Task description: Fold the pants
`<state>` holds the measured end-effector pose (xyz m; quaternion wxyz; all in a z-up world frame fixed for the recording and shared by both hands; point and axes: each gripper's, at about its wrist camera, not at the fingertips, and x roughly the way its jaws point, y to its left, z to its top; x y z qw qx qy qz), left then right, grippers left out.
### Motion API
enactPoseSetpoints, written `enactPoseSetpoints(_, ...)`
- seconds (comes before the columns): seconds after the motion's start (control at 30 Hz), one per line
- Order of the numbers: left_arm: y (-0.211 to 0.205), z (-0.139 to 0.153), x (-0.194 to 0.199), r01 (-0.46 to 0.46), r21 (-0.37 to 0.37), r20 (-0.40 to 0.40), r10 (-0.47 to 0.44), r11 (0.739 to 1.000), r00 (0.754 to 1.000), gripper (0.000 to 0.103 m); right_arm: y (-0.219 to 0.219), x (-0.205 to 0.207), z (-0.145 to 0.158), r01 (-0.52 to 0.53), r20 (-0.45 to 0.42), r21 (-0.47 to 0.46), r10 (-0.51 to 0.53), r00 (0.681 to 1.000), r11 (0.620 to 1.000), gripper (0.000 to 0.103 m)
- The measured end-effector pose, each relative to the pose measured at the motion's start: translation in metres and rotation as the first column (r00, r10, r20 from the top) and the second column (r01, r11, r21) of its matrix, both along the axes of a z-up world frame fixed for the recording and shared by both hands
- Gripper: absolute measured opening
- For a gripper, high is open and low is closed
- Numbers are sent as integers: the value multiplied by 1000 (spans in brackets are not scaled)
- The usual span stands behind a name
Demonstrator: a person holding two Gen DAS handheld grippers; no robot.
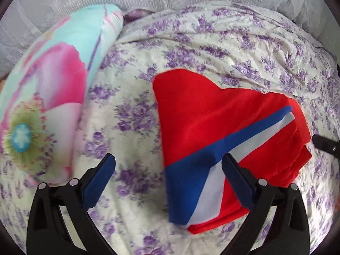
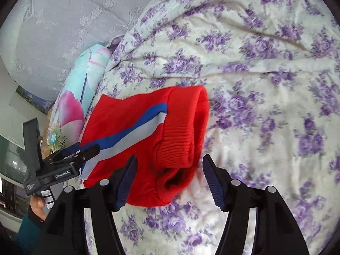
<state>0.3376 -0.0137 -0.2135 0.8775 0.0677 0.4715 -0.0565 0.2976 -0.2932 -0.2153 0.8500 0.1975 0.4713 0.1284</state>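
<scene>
1. The red pants (image 1: 212, 123), soft knit with a blue and white stripe and ribbed cuffs, are seen folded on the flowered quilt (image 1: 131, 110).
2. The left gripper (image 1: 169, 163) is held wide apart over the striped edge.
3. The right gripper (image 2: 169, 165) is also held wide, nothing between its ridged pads.

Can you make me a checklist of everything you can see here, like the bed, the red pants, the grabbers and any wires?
Surface: floral bedspread, cream with purple flowers, wrinkled.
Job's things: red pants with a blue and white stripe, lying folded into a compact bundle on the bedspread; ribbed waistband faces the right gripper.
Clutter: flower-print pillow beside the pants, to their left in the left wrist view.
Grippers: left gripper open, fingers either side of the pants' striped edge; right gripper open at the waistband end. Neither is gripping cloth.
Cables: nothing seen.
Surroundings: grey patterned headboard behind the pillow.
</scene>
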Motion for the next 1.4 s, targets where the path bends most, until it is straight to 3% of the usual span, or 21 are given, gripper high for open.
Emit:
enactPoseSetpoints(0.1,5,38,-33,-19,44,128,13,999,992,98,3,-26,44,6,82,-117,4,997,993,69)
enactPoseSetpoints(0.2,6,84,-68,-34,26,249,26,999,968,98,25,-64,103,21,235,-275,46,971,961,73)
enactPoseSetpoints(0.27,5,115,-92,-37,-11,321,39,999,946,98,44,-100,143,102,370,-384,51,928,917,81)
enactPoseSetpoints(0.33,6,140,-117,-15,-49,375,32,999,926,98,63,-146,174,196,523,-418,59,850,887,99)
enactPoseSetpoints(0.4,6,154,-141,5,-53,403,17,999,915,98,75,-190,184,280,613,-387,18,790,879,99)
enactPoseSetpoints(0.43,4,156,-152,15,-44,410,4,999,912,98,79,-205,183,285,619,-363,1,786,887,99)
enactPoseSetpoints(0.53,-1,157,-180,10,-6,413,-7,1000,911,98,87,-240,165,325,577,-334,-81,813,885,99)
enactPoseSetpoints(0.63,-3,156,-204,18,-11,381,-12,1000,925,98,81,-269,147,314,498,-253,-155,853,915,99)
enactPoseSetpoints(0.73,-4,160,-227,11,-17,378,-4,1000,926,98,90,-279,140,293,437,-299,-142,888,908,99)
enactPoseSetpoints(0.93,-1,188,-260,-26,-57,388,46,998,920,98,99,-290,160,255,454,-329,-85,887,909,99)
enactPoseSetpoints(1.03,-4,199,-275,-58,-50,404,73,997,912,98,97,-294,164,165,429,-280,-31,903,946,99)
enactPoseSetpoints(1.4,-14,223,-309,-95,-43,448,104,995,888,98,100,-314,182,109,512,-262,43,858,959,99)
